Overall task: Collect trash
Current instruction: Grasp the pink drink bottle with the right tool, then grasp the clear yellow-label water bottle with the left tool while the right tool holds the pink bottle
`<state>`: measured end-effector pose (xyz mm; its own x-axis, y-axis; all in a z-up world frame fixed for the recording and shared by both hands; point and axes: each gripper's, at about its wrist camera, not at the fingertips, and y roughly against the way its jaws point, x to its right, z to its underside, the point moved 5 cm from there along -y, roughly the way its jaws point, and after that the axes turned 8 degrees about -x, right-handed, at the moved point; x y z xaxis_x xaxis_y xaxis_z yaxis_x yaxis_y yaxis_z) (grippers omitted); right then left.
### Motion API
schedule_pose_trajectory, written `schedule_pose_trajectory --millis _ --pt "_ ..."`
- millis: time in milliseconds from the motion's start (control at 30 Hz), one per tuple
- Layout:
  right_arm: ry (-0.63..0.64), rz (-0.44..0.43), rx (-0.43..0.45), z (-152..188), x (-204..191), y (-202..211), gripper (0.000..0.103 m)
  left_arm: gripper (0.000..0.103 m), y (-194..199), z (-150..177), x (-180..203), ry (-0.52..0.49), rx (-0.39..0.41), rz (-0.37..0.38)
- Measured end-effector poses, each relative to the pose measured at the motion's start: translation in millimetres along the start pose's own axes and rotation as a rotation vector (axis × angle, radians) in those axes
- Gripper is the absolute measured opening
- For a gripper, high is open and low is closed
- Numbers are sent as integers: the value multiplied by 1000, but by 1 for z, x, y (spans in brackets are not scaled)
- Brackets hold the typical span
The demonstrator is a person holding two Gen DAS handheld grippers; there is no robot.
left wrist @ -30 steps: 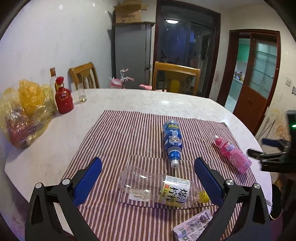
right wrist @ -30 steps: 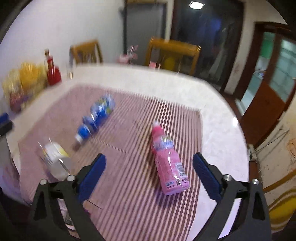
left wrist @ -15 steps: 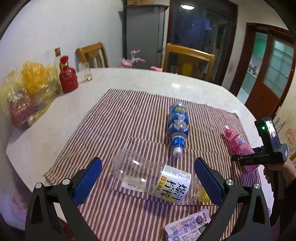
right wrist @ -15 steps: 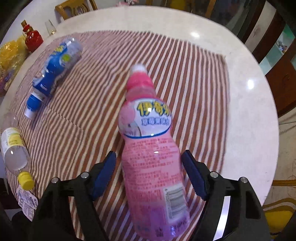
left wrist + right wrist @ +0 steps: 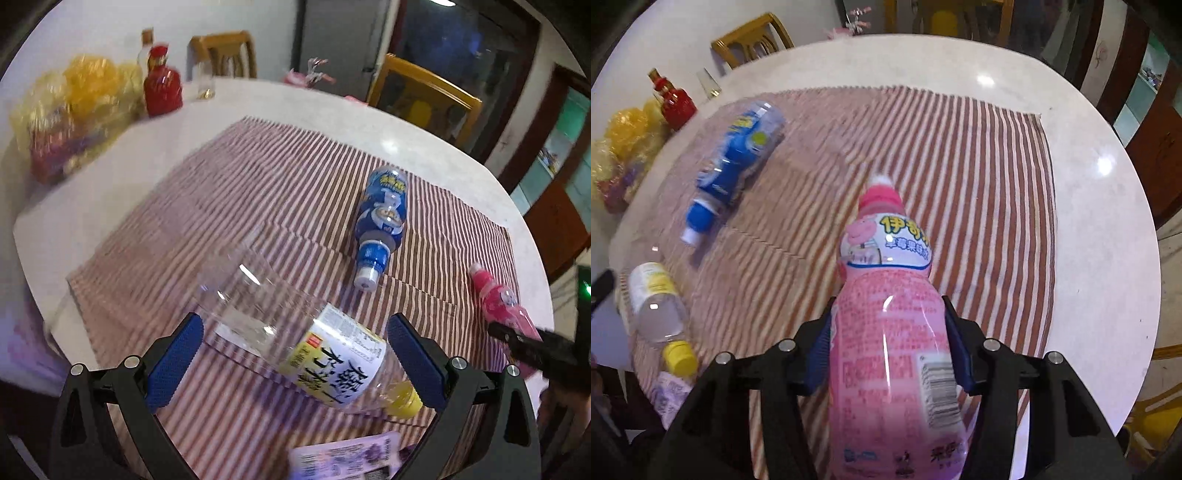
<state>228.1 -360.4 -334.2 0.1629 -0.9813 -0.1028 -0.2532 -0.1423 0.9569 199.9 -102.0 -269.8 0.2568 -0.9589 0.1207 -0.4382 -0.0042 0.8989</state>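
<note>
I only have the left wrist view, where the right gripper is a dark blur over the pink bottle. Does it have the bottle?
Observer: The right gripper's jaws are closing with the pink bottle between them, and both pads touch its sides.
Operator: Where on the bottle?
Observer: On the wide lower body, below the cartoon label. The cap points away from the gripper.
Operator: Which face is up?
Observer: The one with the barcode.
</note>
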Motion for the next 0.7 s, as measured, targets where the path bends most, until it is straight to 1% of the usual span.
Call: schedule_pose_trajectory --millis 67,133,200,300,433,567,600,633,700 --pt "8 -20 31 8 -7 12 53 97 -7 1 0 33 -3 -26" --pt "20 -40 56 13 -14 24 53 97 -18 0 -2 77 -29 -32" --pt "32 -59 76 12 -23 36 52 97 -30 2 -1 109 -63 -42" --pt "50 -82 102 8 -28 47 52 98 -41 5 -1 134 -81 -51" --pt "65 -114 141 8 -35 64 53 98 -51 5 4 122 -77 -87" --pt "74 -129 160 5 -38 73 53 96 -64 5 11 76 -102 -74" --pt "73 -134 163 5 -39 75 53 93 -67 6 13 65 -112 -60" --pt "71 -140 164 7 -39 76 53 86 -72 7 16 49 -126 -33" --pt "65 -154 166 8 -41 77 53 80 -79 12 21 17 -143 6"
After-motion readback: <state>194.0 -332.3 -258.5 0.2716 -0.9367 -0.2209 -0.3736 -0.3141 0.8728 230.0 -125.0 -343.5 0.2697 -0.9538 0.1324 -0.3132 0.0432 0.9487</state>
